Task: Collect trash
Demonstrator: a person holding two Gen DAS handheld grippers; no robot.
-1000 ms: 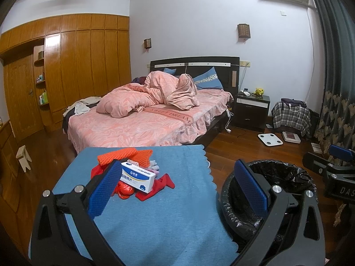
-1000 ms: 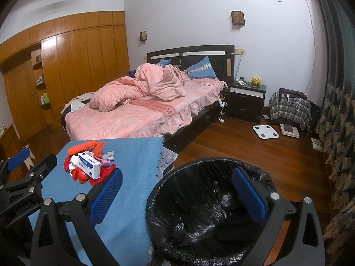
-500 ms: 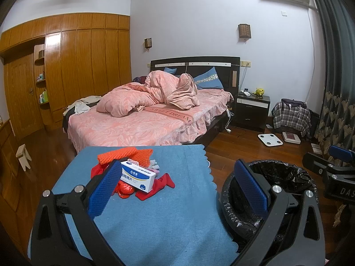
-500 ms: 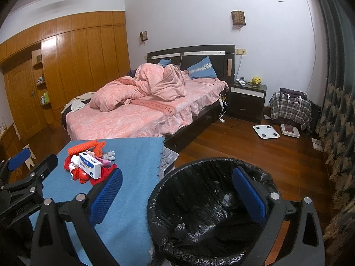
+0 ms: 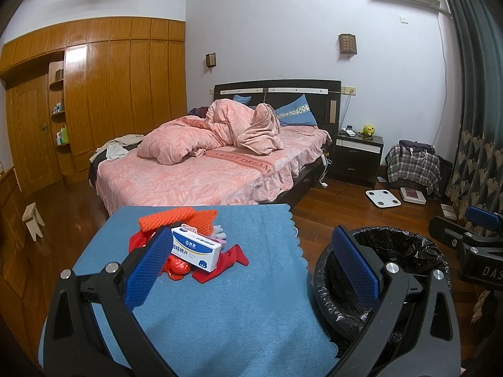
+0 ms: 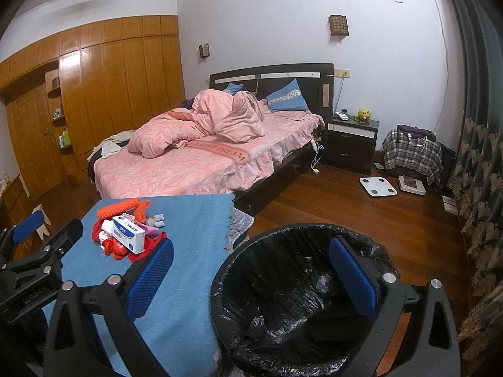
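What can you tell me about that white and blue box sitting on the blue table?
The white and blue box is a small oblong carton, seemingly cardboard, with a blue band and printed characters on its side. It looks closed and undamaged. It lies flat, slightly angled, on top of a pile of red and orange scraps on the blue cloth. Nothing grips it.

The right hand-held gripper (image 6: 251, 270) has drifted slightly rightward over the bin (image 6: 283, 270)
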